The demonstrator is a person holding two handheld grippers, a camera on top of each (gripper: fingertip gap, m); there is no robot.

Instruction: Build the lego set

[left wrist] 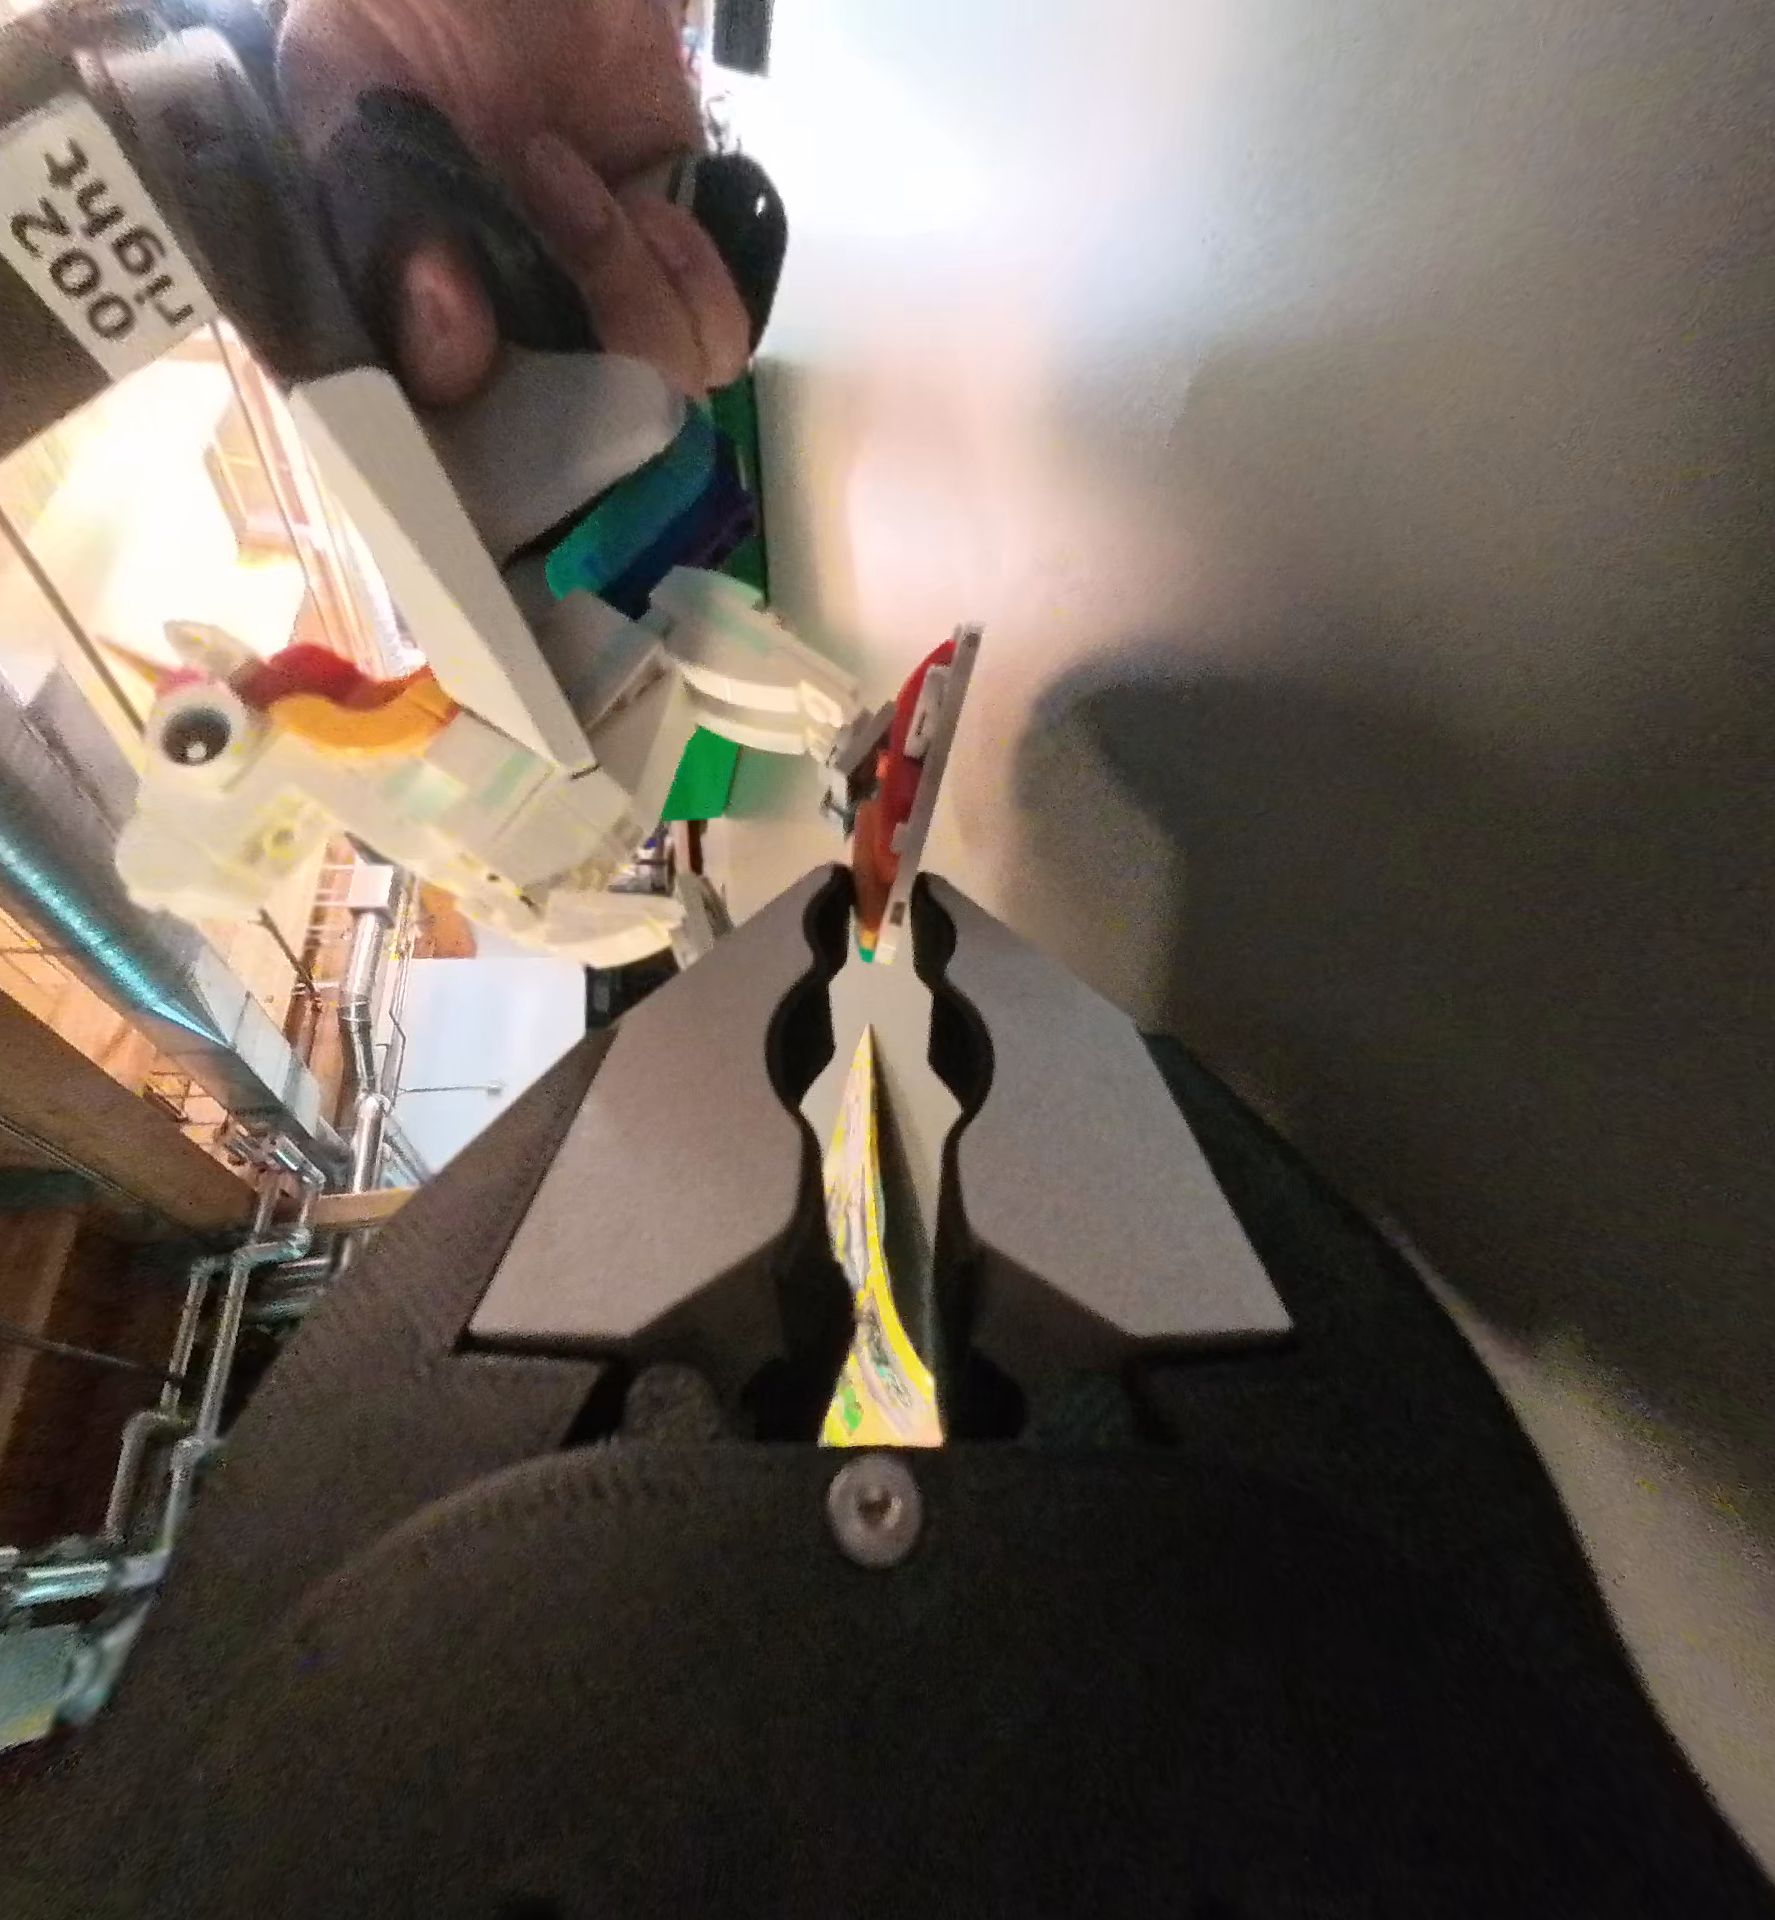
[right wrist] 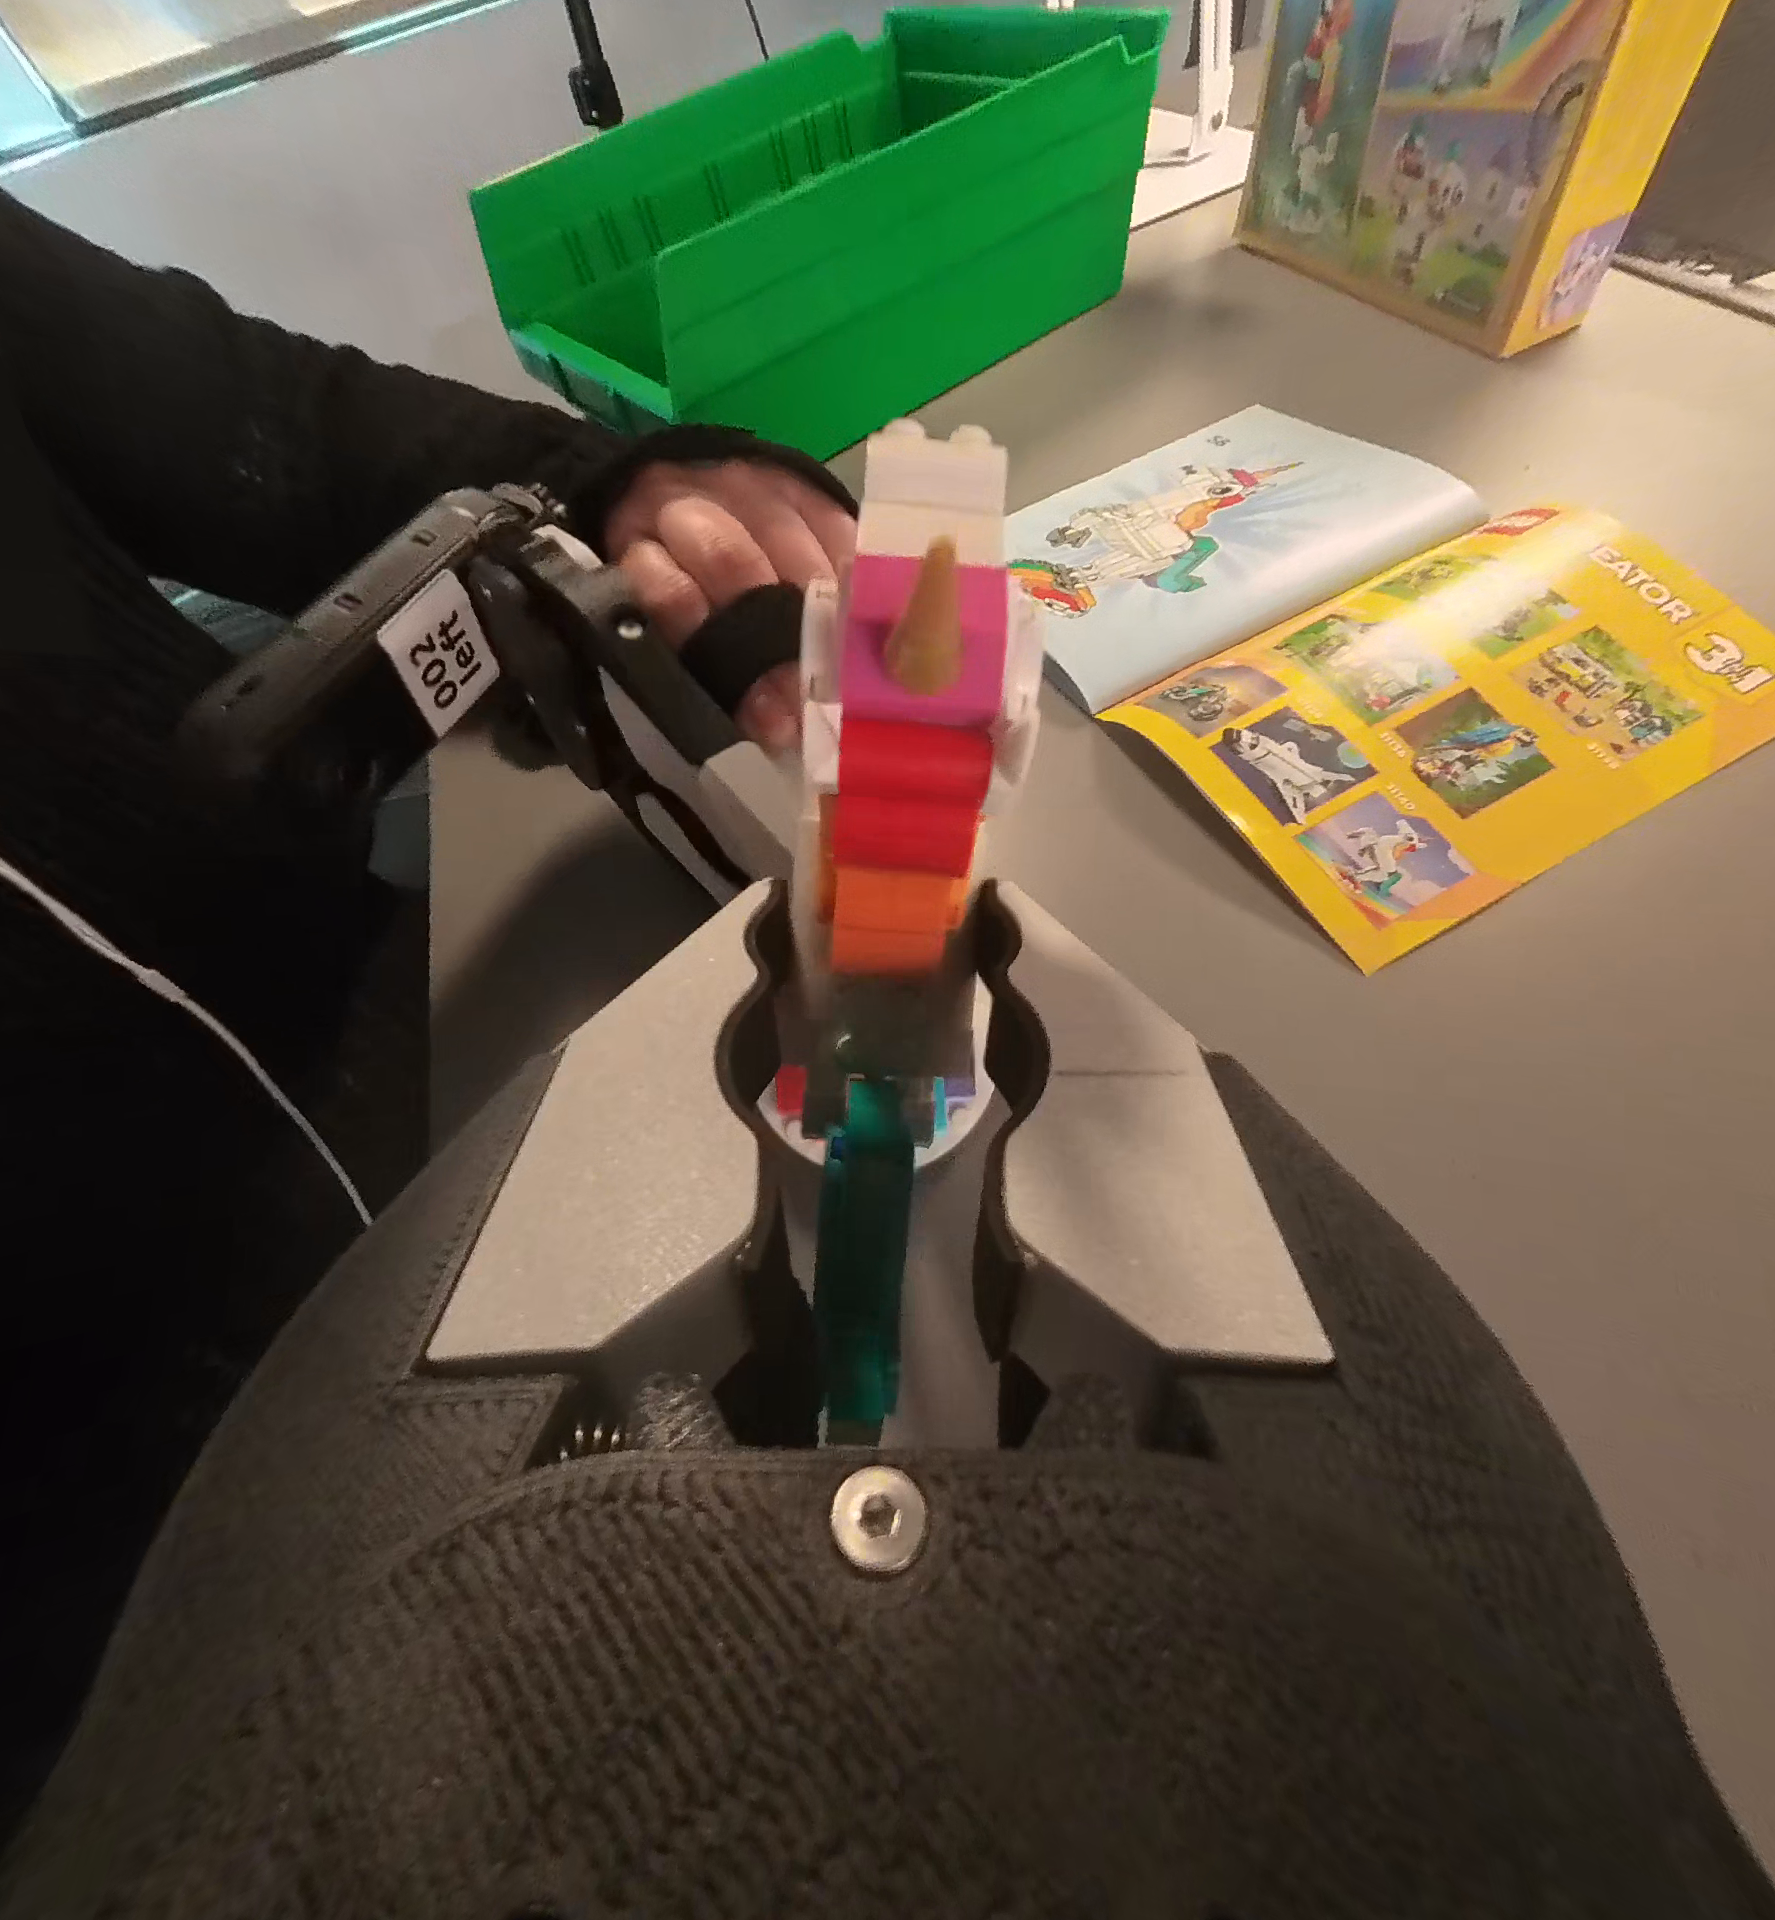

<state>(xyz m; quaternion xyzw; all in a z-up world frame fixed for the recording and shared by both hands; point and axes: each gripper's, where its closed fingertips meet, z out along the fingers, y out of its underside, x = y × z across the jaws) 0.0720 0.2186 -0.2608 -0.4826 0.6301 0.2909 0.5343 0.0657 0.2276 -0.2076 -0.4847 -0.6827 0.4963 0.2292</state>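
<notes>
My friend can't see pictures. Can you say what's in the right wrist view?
The right claw is shut on a Lego unicorn with a rainbow mane, horn pointing at the camera. Behind it on the grey table are a green bin, an open booklet and the box; a hand holds the left claw at left.

You have two grippers [left wrist: 878, 914] [right wrist: 888, 940] going, one unicorn model [right wrist: 909, 727], one small grey plate piece [left wrist: 924, 769] (red bits attached), one green bin [right wrist: 821, 218], one open booklet [right wrist: 1382, 675], and one set box [right wrist: 1434, 156].

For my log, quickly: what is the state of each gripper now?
Left gripper: closed on small grey plate with red-orange pieces.
Right gripper: closed on white brick unicorn with rainbow mane.
</notes>
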